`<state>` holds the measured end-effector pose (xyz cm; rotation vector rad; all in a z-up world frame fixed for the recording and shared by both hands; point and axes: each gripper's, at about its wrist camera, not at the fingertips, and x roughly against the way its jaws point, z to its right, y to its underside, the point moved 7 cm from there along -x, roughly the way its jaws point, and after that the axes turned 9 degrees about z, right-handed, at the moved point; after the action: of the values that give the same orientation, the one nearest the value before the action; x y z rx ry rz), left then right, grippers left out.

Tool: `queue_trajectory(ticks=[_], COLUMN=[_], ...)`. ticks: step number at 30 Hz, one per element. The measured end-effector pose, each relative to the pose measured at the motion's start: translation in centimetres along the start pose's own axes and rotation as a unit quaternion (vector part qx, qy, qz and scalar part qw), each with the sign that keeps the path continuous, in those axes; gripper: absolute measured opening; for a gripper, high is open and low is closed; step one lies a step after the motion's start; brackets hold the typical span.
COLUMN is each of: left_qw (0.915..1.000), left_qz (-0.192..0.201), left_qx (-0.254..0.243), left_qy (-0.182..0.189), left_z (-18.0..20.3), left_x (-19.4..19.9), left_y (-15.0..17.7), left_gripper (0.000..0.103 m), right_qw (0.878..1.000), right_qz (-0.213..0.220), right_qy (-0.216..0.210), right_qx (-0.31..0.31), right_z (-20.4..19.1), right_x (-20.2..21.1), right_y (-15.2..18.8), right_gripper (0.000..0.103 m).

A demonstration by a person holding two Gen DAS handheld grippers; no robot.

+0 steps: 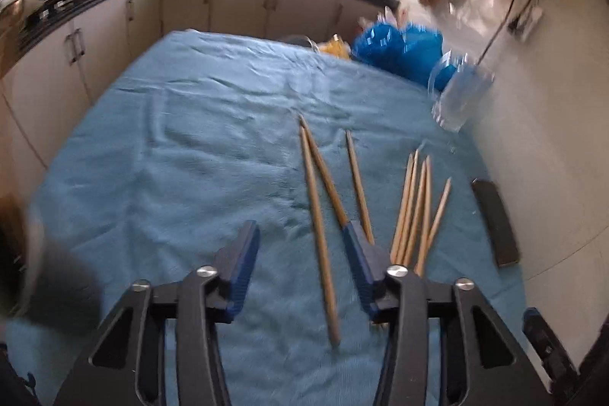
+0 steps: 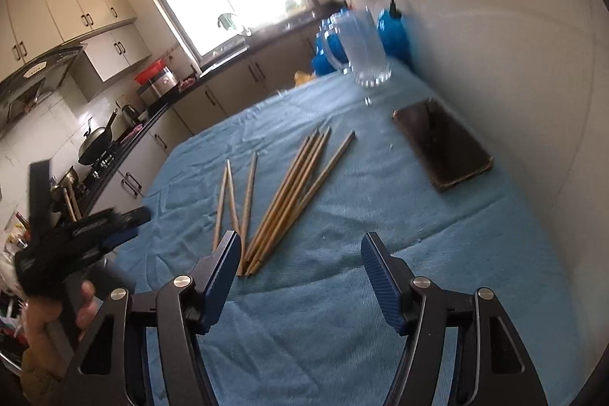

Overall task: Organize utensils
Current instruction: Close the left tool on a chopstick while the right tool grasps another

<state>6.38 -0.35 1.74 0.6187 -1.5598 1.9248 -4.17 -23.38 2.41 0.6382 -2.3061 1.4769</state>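
Several wooden chopsticks (image 1: 319, 215) lie on a blue cloth (image 1: 190, 139), some loose, some in a bunch (image 1: 415, 212) to the right. My left gripper (image 1: 300, 234) is open and empty, above the near ends of the loose ones. In the right wrist view the bunch (image 2: 293, 193) and the loose chopsticks (image 2: 232, 196) lie ahead of my right gripper (image 2: 300, 246), which is open and empty above the cloth (image 2: 342, 292). A clear glass mug (image 1: 456, 97) stands at the far right, also in the right wrist view (image 2: 361, 48). The left gripper shows at the left (image 2: 125, 227).
A dark phone (image 2: 441, 143) lies by the white wall on the right; it also shows in the left wrist view (image 1: 495, 223). Blue bags (image 1: 399, 48) sit at the table's far corner. Kitchen counters and cabinets (image 1: 114, 25) run behind and to the left.
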Motion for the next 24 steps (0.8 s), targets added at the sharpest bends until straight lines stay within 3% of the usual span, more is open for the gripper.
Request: queue_trajectory(ticks=[3, 6, 9, 15, 19, 24], left_qw=[0.9992, 0.9977, 0.9971, 0.9960, 0.9963, 0.9955], left_qz=[-0.026, -0.046, -0.059, -0.050, -0.063, -0.089], left_qx=[-0.030, -0.049, -0.044, -0.070, -0.049, -0.022], left_qy=[0.001, -0.010, -0.016, -0.027, -0.032, -0.023], left_z=[1.7, 2.2, 1.8, 1.4, 0.1, -2.3], left_x=[-3.5, -6.0, -7.2, -7.3, -6.4, -3.4], left_y=[1.0, 1.8, 2.4, 2.4, 2.6, 4.6], left_gripper=[0.036, 0.020, 0.017, 0.008, 0.007, 0.007], right_qw=[1.000, 0.999, 0.999, 0.999, 0.996, 0.989], right_qz=[-0.014, -0.023, -0.027, -0.039, -0.071, -0.122], right_qy=[-0.004, -0.004, -0.006, -0.030, -0.059, -0.066], right_qx=[-0.019, -0.027, -0.023, -0.010, 0.006, 0.044], right_z=[1.2, 2.1, 2.2, 0.2, -2.6, -6.3], right_x=[-1.5, -2.4, -3.2, -5.7, -9.3, -15.4], right_y=[0.2, 0.1, -0.4, -2.2, -3.4, -4.0], right_gripper=[0.070, 0.070, 0.070, 0.068, 0.047, 0.045])
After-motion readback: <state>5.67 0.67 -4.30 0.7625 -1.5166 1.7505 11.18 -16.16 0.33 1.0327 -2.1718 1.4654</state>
